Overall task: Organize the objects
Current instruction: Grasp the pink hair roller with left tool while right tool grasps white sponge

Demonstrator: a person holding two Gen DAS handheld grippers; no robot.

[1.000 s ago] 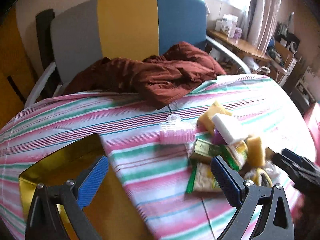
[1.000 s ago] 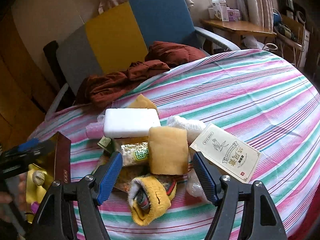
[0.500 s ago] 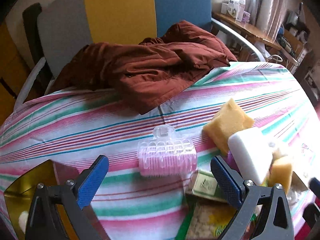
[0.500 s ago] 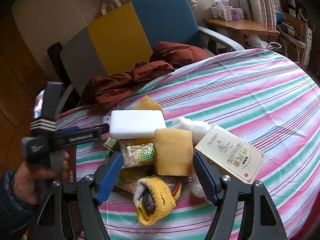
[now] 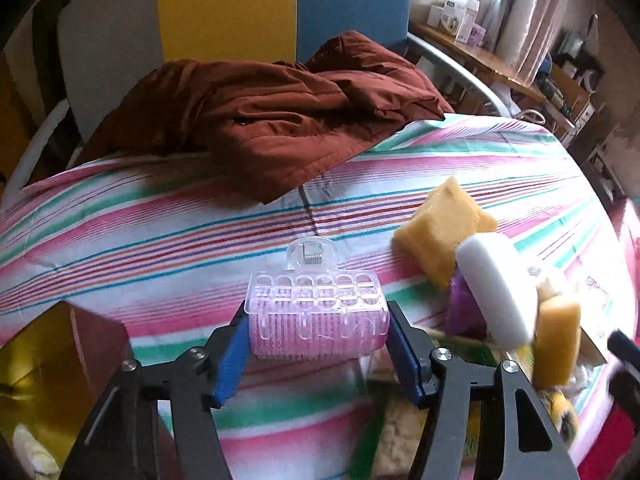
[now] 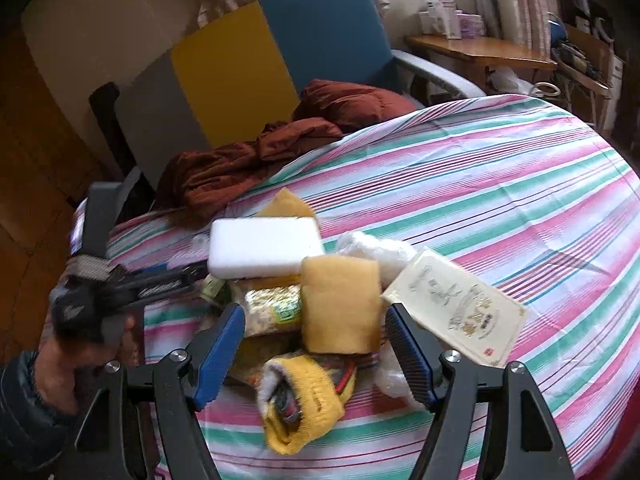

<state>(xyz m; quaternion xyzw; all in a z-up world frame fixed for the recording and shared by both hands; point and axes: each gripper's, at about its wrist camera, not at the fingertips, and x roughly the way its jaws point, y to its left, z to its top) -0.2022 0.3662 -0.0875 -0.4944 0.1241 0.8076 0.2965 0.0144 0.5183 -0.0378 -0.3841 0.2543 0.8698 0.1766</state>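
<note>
- On the striped tablecloth [image 5: 168,240], just left of the heap of clutter, the pink hair roller [image 5: 318,322] lies on its side, its clear clip on top, between the blue pads of my left gripper [image 5: 318,346]. The jaws sit close against both ends of it; I judge the grip is closing rather than firm.
- I squeeze on the roller's flat ends, not the clip, so it cannot spring or roll out.
- I lift straight up before swinging left toward the gold-lined box [image 5: 52,344], which I take to be the destination.
- I keep clear of the white foam block [image 5: 496,284] and yellow sponge [image 5: 436,224] on the right.
- My right gripper [image 6: 316,350] hangs over the pile with jaws wide and empty, above the tan sponge [image 6: 340,304] and yellow sock [image 6: 304,396]; I hold it off the heap.
</note>
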